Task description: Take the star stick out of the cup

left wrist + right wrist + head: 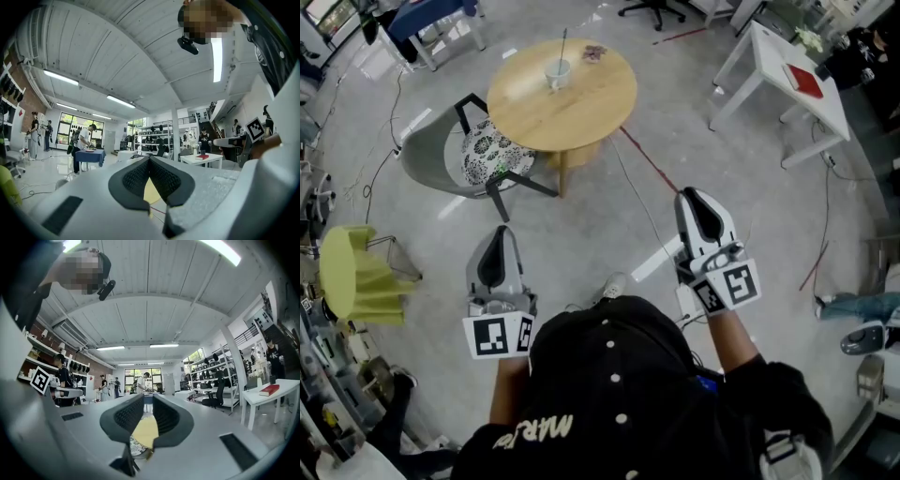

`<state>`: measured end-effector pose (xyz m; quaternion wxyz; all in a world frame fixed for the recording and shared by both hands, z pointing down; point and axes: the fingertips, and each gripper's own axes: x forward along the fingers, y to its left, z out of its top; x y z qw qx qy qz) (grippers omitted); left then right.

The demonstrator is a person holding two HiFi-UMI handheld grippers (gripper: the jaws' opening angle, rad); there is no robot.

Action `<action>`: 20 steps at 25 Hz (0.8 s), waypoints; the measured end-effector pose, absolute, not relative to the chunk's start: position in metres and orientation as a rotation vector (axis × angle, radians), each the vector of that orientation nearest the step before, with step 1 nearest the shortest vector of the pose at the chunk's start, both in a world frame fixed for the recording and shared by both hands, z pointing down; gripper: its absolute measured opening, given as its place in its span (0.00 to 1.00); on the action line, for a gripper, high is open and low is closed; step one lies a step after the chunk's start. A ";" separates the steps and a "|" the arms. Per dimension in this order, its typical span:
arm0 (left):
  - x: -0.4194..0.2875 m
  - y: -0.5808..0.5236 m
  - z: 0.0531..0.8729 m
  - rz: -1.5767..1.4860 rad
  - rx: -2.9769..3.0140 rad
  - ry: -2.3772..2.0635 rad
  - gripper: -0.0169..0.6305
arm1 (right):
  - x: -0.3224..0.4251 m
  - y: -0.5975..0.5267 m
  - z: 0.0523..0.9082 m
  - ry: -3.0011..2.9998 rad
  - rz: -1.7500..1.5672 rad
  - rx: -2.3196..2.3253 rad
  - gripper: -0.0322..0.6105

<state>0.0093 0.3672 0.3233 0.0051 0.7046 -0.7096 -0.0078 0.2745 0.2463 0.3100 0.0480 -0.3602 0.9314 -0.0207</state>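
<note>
Table (pixel 592 96) w/ cup (pixel 558 71) ahead; L claw (pixel 499 232) closed, R claw (pixel 690 197) ajar.

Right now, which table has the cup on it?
The round wooden table holds the cup; the white rectangular table holds a red book, no cup.

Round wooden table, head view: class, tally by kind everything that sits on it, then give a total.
Cup: 1
Stick, standing in the cup: 1
Small pinkish thing, too small to name: 1
Total: 3
</note>
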 end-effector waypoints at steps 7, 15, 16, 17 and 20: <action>0.021 0.345 0.325 -0.020 2.164 -2.280 0.02 | 0.287 0.209 0.320 2.841 -0.095 -1.049 0.45; 0.037 0.314 0.334 -0.002 2.109 -2.336 0.02 | 0.291 0.165 0.332 2.894 -0.052 -0.963 0.43; 0.038 0.311 0.335 -0.004 2.098 -2.341 0.03 | 0.291 0.160 0.334 2.896 -0.059 -0.958 0.43; 0.037 0.307 0.336 -0.006 2.091 -2.346 0.03 | 0.290 0.154 0.337 2.898 -0.068 -0.956 0.43; 0.030 0.290 0.339 0.004 2.066 -2.345 0.03 | 0.283 0.135 0.342 2.909 -0.079 -0.955 0.43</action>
